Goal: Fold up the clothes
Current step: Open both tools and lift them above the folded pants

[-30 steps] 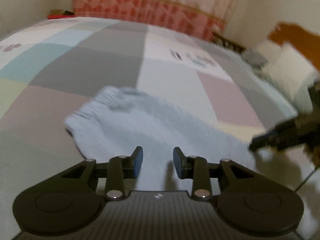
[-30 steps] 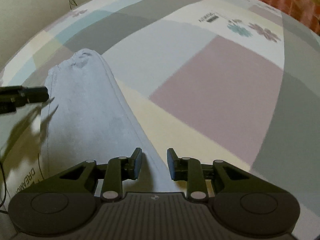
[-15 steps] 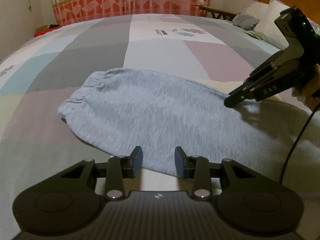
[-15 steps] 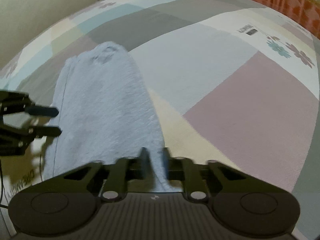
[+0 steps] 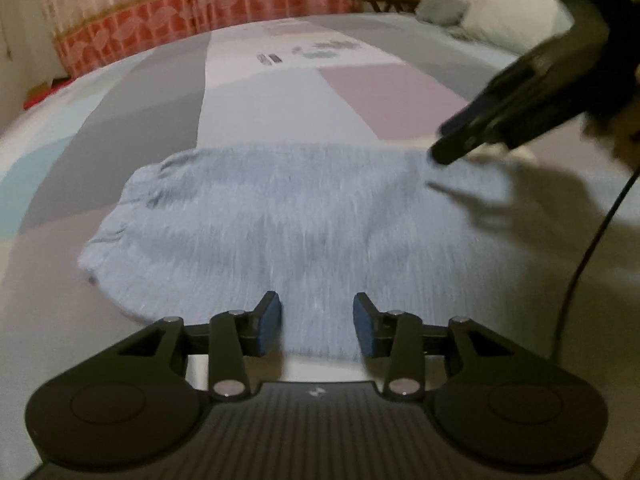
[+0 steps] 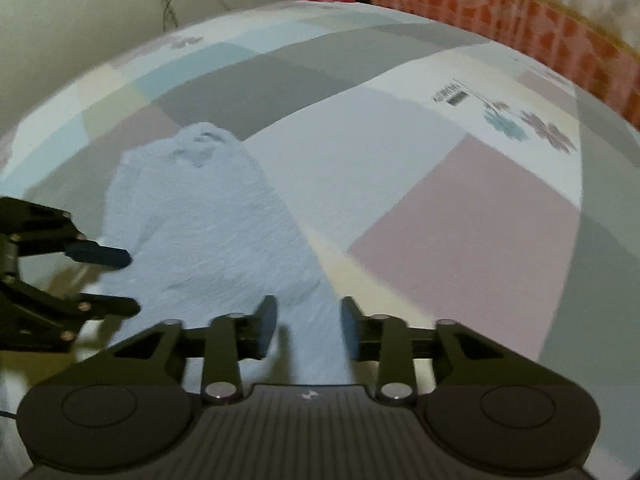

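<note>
Across the patchwork bedspread (image 5: pixel 152 112) lies the grey garment (image 5: pixel 280 216), long axis crosswise to the left gripper (image 5: pixel 316 328), whose jaws are opening, empty. Right gripper (image 6: pixel 308 328) is opening too, cloth seemingly beneath, unpinched.

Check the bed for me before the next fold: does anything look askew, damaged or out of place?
Nothing stands out. The light grey knit garment lies flat on the pastel patchwork bedspread, only its elastic end gathered.
</note>
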`<control>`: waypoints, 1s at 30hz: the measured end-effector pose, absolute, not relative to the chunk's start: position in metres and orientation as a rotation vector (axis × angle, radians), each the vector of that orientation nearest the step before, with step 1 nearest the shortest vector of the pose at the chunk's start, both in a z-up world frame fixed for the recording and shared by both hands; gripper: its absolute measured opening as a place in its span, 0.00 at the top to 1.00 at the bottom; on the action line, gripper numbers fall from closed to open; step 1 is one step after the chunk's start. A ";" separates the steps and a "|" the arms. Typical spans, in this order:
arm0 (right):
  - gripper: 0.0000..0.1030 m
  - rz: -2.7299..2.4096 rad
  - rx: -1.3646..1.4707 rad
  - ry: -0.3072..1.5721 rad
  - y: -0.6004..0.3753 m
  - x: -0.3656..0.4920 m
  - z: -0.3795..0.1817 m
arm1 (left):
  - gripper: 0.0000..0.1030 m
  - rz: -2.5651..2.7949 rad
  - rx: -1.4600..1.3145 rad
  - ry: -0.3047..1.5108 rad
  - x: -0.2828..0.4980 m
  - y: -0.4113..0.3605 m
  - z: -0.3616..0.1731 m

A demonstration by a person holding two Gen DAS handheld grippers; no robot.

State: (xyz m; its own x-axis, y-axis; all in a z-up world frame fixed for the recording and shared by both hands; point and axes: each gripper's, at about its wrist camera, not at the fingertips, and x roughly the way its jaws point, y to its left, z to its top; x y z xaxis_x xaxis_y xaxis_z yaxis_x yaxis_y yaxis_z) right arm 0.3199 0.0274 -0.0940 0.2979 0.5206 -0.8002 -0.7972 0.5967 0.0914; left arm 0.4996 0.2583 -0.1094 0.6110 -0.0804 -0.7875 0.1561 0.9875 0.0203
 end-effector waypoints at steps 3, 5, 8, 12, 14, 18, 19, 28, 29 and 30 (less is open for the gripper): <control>0.58 0.883 -0.263 0.978 0.012 0.270 -0.091 | 0.59 -0.139 0.109 0.939 0.486 0.263 -0.104; 0.58 0.852 -0.201 1.019 0.004 0.232 -0.094 | 0.62 -0.158 0.108 0.909 0.486 0.264 -0.094; 0.53 0.758 -0.155 1.040 0.000 0.187 -0.105 | 0.60 -0.201 0.121 0.834 0.498 0.257 -0.085; 0.43 0.619 -0.100 1.073 0.001 0.160 -0.128 | 0.59 -0.209 0.183 0.868 0.520 0.240 -0.103; 0.37 0.604 -0.047 1.077 0.001 0.153 -0.127 | 0.57 -0.193 0.207 0.901 0.523 0.238 -0.113; 0.31 0.651 0.014 1.122 -0.007 0.141 -0.120 | 0.55 -0.170 0.224 0.943 0.505 0.241 -0.105; 0.31 0.655 0.020 1.119 -0.014 0.141 -0.117 | 0.56 -0.167 0.227 0.967 0.505 0.240 -0.101; 0.31 0.378 -0.053 0.936 -0.112 0.202 -0.090 | 0.55 -0.245 0.277 0.849 0.520 0.189 -0.090; 0.31 0.346 -0.049 0.925 -0.120 0.211 -0.091 | 0.55 -0.246 0.269 0.853 0.522 0.184 -0.093; 0.31 0.330 -0.023 0.933 -0.128 0.221 -0.096 | 0.55 -0.247 0.260 0.858 0.523 0.179 -0.097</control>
